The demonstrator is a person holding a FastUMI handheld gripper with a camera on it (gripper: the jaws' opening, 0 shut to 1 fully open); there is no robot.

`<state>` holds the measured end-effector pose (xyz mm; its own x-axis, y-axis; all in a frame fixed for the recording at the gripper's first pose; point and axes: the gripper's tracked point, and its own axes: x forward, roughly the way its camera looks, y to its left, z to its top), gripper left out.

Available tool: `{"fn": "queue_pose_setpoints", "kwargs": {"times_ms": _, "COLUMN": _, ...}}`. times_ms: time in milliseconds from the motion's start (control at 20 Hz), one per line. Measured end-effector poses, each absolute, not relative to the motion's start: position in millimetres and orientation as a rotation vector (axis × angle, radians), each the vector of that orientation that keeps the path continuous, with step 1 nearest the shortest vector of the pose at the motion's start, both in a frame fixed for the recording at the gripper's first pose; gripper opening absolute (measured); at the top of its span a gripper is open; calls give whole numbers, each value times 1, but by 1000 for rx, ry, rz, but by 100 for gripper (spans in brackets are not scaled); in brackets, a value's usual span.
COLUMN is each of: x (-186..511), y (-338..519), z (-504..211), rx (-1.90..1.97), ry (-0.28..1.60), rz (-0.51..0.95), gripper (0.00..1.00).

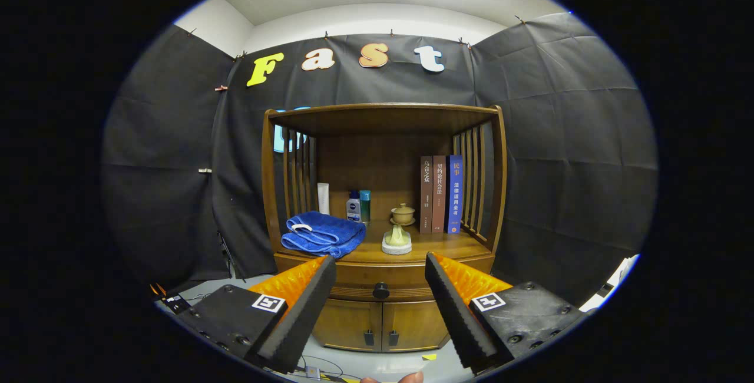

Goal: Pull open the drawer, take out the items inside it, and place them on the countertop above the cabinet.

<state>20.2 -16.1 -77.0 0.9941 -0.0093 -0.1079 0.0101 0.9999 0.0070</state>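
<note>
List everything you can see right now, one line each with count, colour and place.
Wooden cabinet: one, brown, ahead of the fingers.
Closed drawer with round black knob: one, under the countertop.
Folded blue towel: one, countertop left.
White tube: one, behind the towel.
Small bottles: two, blue-capped and teal, back centre.
Lidded ceramic cup: one, tan, centre.
Small figurine on a white base: one, before the cup.
Upright books: three, brown, brown, blue, countertop right.
Hand-held gripper: one, fingers open, short of the knob.
</note>
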Motion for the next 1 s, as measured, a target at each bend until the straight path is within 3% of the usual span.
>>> {"fn": "queue_pose_setpoints", "kwargs": {"times_ms": 1000, "x": 19, "y": -13, "z": -78, "rx": 3, "ry": 109, "rz": -4, "gripper": 99}}
